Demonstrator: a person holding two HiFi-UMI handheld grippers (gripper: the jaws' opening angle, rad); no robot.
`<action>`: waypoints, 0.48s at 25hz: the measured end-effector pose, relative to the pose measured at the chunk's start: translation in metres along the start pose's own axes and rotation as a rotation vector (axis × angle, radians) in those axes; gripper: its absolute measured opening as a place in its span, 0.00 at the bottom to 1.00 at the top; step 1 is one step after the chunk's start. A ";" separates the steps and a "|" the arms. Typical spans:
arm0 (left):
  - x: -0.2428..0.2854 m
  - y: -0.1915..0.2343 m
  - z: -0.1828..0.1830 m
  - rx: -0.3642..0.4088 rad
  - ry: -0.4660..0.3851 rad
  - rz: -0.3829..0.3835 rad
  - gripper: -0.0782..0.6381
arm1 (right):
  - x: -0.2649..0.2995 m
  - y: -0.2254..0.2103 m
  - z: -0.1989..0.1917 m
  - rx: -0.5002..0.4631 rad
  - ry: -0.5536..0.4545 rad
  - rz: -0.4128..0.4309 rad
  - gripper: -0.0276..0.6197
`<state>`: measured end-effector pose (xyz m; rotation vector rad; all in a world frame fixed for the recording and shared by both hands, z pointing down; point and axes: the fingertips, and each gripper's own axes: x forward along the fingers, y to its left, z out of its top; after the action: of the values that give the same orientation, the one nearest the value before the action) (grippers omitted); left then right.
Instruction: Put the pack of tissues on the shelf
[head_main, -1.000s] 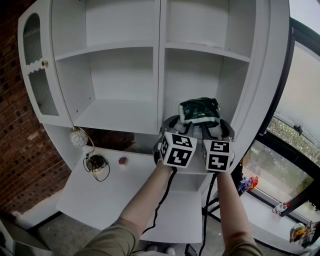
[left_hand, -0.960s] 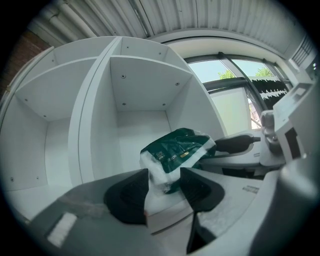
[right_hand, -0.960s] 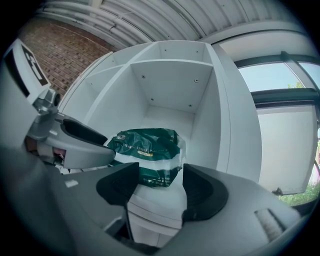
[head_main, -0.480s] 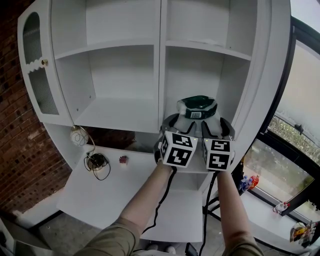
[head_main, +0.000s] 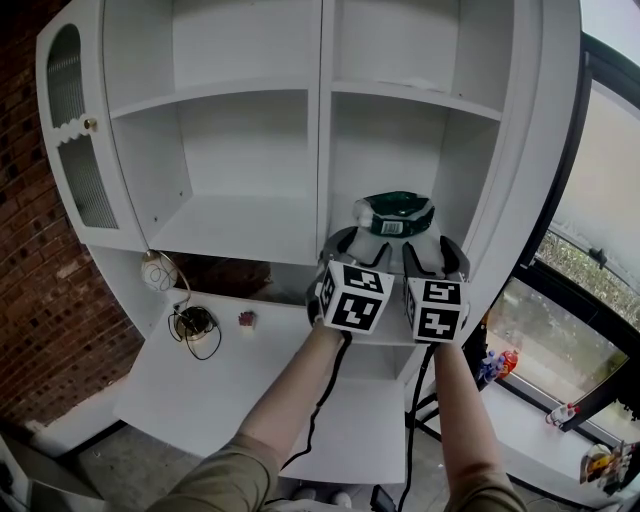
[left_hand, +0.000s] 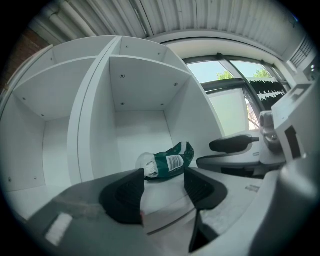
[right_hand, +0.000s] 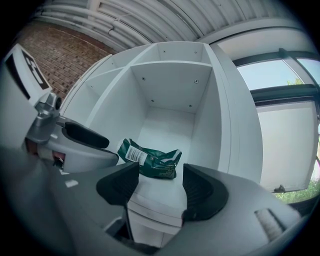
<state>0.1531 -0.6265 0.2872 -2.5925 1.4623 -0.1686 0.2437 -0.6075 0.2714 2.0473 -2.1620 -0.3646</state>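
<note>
**Grippers.** L gripper (left_hand: 164, 189): jaws stand wide apart, nothing between the pads, nothing held. R gripper (right_hand: 161, 190): same, jaws wide apart and empty. In the head view the L gripper (head_main: 365, 246) and R gripper (head_main: 435, 252) sit side by side, marker cubes nearly touching. Both aim into the same compartment. From that view the jaw tips are largely masked by the cubes.

**Task item.** Pack of tissues (left_hand: 167, 162) lies on the shelf (right_hand: 172, 135), just beyond both sets of jaw tips, lined up w/ the gaps.
- Green wrapper, barcode label facing the L gripper, white end towards that gripper's left jaw.
- L gripper view: the pack's white end is cut off by the left jaw's tip, so contact there can't be confirmed.
- R gripper view: the pack (right_hand: 150, 159) is clear of both pads, lower edge partly masked by the left jaw.
- Head view: only the pack's top (head_main: 393, 213) shows above the grippers.

**Surroundings.**
- White cabinet (head_main: 322, 120): pack compartment is straight ahead of the grippers. The one to their left is bare.
- Glazed door (head_main: 75, 130) far left, open.
- Below-left of the grippers: a lower surface (head_main: 250, 390) w/ a coil of cable (head_main: 190, 326) and a small red item (head_main: 245, 320), too small to identify.
- Forearms (head_main: 300, 400) run down from the grippers, cut off by the lower edge of the head view.
</note>
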 end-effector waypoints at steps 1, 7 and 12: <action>0.000 0.000 0.000 -0.001 0.002 -0.003 0.48 | -0.001 0.000 0.000 0.006 -0.001 0.002 0.48; -0.010 -0.004 0.006 0.003 -0.025 -0.015 0.48 | -0.012 -0.001 -0.002 0.064 -0.017 0.017 0.47; -0.032 -0.008 0.012 0.010 -0.067 -0.033 0.48 | -0.037 -0.006 -0.001 0.128 -0.048 0.010 0.45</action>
<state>0.1451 -0.5938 0.2760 -2.5886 1.3938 -0.0925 0.2515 -0.5707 0.2730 2.1134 -2.2783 -0.2834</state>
